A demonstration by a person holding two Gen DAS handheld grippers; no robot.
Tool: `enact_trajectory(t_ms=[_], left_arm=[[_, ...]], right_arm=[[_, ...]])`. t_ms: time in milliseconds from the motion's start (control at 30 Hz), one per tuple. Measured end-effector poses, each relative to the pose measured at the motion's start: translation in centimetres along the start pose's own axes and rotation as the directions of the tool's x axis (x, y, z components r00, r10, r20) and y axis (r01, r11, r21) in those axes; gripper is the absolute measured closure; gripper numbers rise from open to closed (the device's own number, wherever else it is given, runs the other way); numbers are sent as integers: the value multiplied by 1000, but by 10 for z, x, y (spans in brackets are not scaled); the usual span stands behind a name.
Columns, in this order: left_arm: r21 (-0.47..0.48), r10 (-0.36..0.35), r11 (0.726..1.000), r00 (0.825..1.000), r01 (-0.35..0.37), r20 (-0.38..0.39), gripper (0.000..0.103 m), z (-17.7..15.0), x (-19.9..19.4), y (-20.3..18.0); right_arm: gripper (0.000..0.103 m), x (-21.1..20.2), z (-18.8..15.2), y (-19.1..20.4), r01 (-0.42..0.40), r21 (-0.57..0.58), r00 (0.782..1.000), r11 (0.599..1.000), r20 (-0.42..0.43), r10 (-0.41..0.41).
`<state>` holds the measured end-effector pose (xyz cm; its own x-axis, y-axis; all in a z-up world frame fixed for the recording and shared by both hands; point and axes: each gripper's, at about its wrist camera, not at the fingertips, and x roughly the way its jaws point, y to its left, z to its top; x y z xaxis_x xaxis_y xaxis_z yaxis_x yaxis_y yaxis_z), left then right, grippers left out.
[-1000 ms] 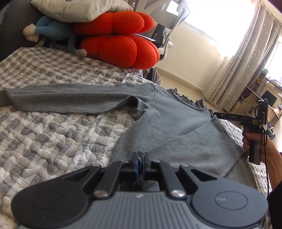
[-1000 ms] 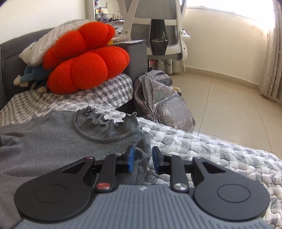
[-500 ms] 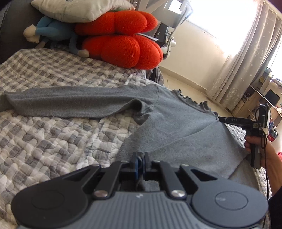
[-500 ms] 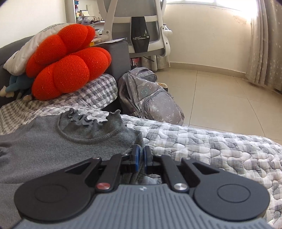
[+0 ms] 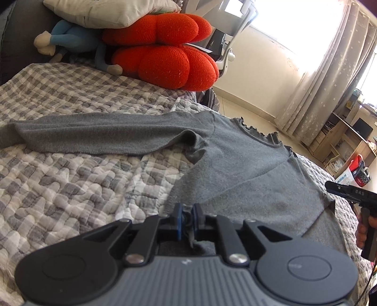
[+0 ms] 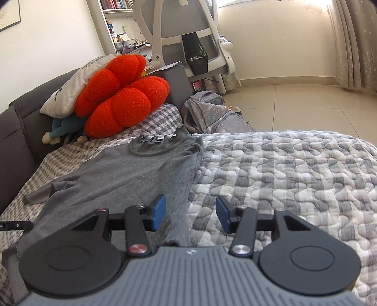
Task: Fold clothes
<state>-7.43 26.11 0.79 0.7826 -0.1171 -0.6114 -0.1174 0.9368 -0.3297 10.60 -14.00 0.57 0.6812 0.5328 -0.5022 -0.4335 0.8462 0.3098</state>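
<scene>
One bed (image 6: 294,169) fills most of what I see, covered in a grey-and-white checked quilt. On it lies a grey long-sleeved top (image 5: 235,164), spread flat with its frilled collar (image 6: 156,138) toward the far edge and one sleeve (image 5: 94,136) stretched straight out to the left. The other side of the top is folded over the body, leaving a diagonal edge across the fabric. Beyond it, two red knitted cushions (image 5: 165,61) sit stacked under a pale pillow (image 5: 106,11), with a blue plush toy (image 5: 70,38) beside them. My left hand-held gripper (image 5: 187,220) is nearly closed, its blue pads pinching the near hem of the top. My right hand-held gripper (image 6: 190,214) has just been opening; its jaws now stand apart, clear of the cloth, and the top's right edge lies on the quilt between them, untouched by either pad.
</scene>
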Motion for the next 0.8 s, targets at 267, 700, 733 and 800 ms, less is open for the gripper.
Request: enact_trajectory(t_ms=[267,700,733,800], left_arm=[[2,14,1000,1000,-14,3,94,-2,-8,-8],[13,36,999,999,-35,-35,70,-7,-15,1],[8,34,999,999,-34,-33,70,-8,-19,2],[-6,34,999,999,-34,-35,69,-9,-27,5]], right_arm=[[97,8,-19,28,52,-167,998,985,-26,-57],[97,8,-20,4,101,-26,995,994,-4,-102],[95,9,-20,6,109,-34,994,993,-2,-109],[75,3,-19,10,128,-46,992,991,3,-128]])
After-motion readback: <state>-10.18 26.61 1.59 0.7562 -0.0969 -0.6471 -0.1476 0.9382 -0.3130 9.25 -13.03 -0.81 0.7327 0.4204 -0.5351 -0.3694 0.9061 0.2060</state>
